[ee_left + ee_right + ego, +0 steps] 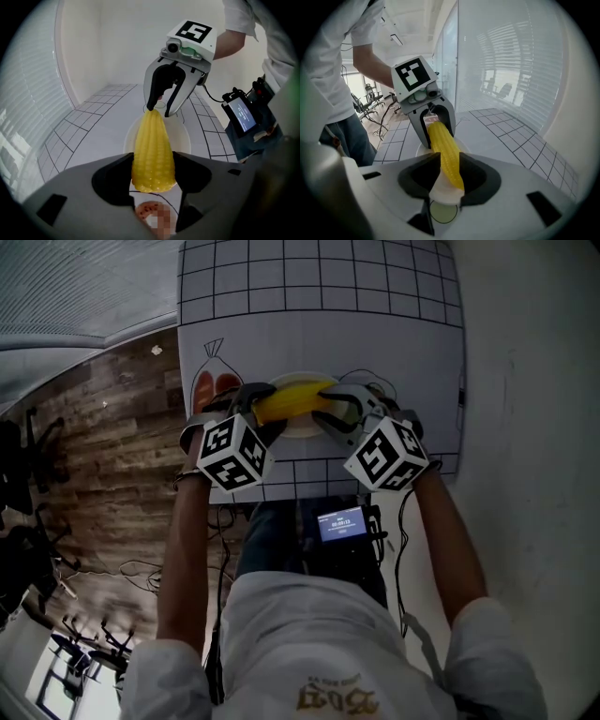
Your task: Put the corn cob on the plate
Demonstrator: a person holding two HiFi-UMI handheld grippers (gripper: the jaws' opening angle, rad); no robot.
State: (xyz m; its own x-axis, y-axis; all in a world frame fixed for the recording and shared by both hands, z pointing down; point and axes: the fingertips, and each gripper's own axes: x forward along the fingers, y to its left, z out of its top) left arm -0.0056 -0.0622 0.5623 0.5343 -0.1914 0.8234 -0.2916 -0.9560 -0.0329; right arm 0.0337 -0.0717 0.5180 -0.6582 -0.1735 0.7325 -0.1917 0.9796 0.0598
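1. Corn cob (291,399) — its thick end is at the left, clenched between the pads of the left tool (152,161), which press on both flanks. That grip probably carries most of the weight.
2. In the middle, the cob lies roughly level across the plate (302,431), which sits on the gridded worktop (281,343). Holding it by both ends looks meant to keep it level and centred, so it can go down without rolling off the rim.
3. At the right, the right tool (450,159) is closed on the narrow end and steadies it — the tip reaches past the pads towards that tool's camera.
4. Only the head view shows both tools facing each other with the cob bridging them over the plate, but it does not show the pads.
5. The left gripper view shows the thick end seated between its jaws, the plate beyond, and the right tool opposite.
6. The right gripper view shows the taper running between its jaws, with white plate beneath the tip. No view settles whether the cob touches the plate or hangs just above it.
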